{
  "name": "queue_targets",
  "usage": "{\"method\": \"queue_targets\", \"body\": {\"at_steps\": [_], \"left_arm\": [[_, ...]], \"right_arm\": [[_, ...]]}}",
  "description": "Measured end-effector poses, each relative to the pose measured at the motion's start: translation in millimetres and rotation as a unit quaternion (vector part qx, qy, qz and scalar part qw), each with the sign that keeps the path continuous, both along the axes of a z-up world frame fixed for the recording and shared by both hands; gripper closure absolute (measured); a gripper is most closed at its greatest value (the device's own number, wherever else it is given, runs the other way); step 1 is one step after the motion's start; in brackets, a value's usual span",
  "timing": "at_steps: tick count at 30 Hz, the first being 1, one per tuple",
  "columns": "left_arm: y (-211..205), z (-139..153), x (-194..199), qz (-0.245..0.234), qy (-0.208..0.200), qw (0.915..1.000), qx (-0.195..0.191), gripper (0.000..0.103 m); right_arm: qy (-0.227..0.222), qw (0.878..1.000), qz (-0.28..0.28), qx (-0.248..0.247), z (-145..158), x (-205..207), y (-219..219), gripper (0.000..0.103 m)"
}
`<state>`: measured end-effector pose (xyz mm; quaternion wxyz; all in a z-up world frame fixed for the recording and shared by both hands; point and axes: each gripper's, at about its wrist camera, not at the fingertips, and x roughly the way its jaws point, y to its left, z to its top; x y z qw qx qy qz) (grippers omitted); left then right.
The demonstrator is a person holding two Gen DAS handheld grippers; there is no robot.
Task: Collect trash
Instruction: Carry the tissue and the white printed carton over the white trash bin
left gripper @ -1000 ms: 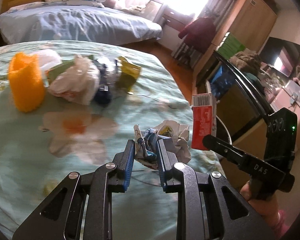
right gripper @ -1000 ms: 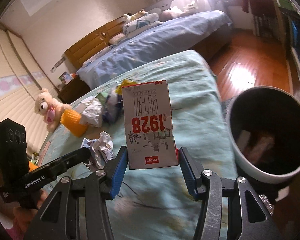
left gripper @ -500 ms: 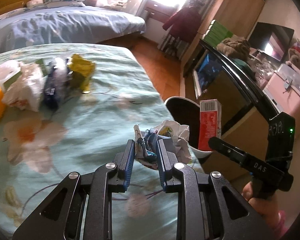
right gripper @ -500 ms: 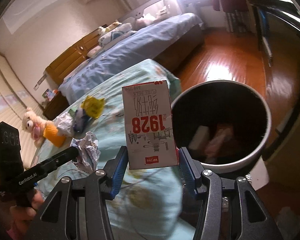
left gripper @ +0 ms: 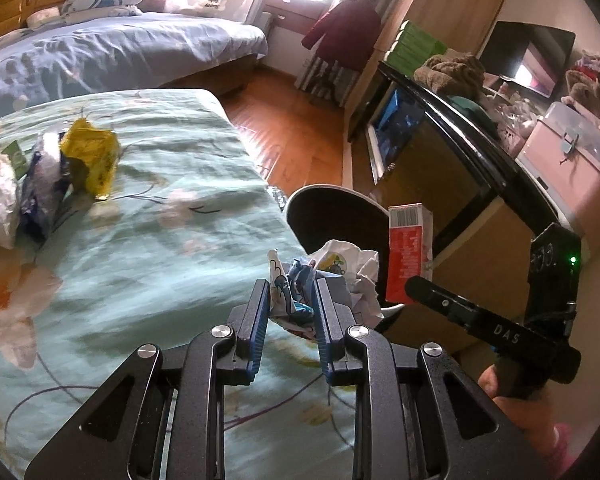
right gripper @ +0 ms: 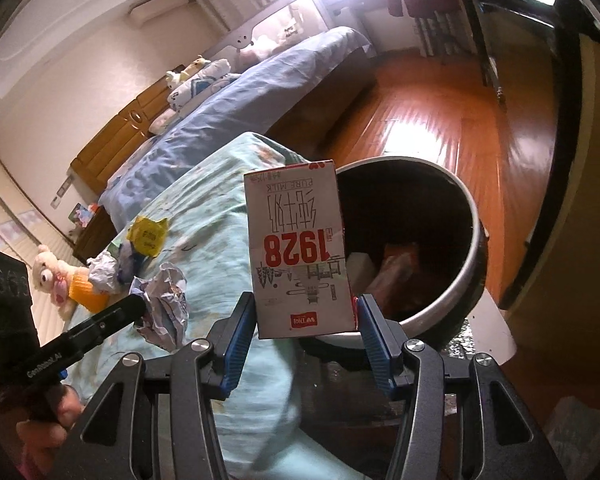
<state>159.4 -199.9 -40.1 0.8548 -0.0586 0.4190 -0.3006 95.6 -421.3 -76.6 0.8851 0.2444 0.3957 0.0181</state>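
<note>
1. Two pieces of trash are in hand, one per gripper. Left wrist view: the left gripper (left gripper: 291, 300) has its fingers clenched on a crumpled wrapper (left gripper: 332, 276), carried past the bed (left gripper: 148, 216) edge toward the bin (left gripper: 300, 204) on the floor, presumably so a release falls inside. More wrappers (left gripper: 88, 156) lie on the bed.
2. Right wrist view: the right gripper (right gripper: 306, 320) has its fingers grasping a milk carton (right gripper: 298, 252) by its sides, upside down, right at the bin's (right gripper: 470, 280) near rim, not yet over the middle.
</note>
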Motion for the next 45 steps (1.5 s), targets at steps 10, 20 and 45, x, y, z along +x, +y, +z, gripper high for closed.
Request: {"method": "queue_targets", "body": {"at_steps": [10, 20, 45], "left_arm": [[-27.5, -1.2, 6.8, -0.018, -0.004, 0.9998, 0.008, 0.083], [-48.5, -5.5, 20.6, -0.025, -0.002, 0.9995, 0.017, 0.083], [-81.3, -11.6, 42.4, -0.031, 0.002, 0.999, 0.031, 0.082]], "right_arm": [[0.013, 1.0, -0.02, -0.002, -6.6, -0.7, -17.4, 0.051], [0.028, 0.999, -0.038, -0.004, -13.7, 3.9, -33.8, 0.05], [0.033, 0.998, -0.042, -0.026, -9.2, 20.3, -44.4, 0.05]]}}
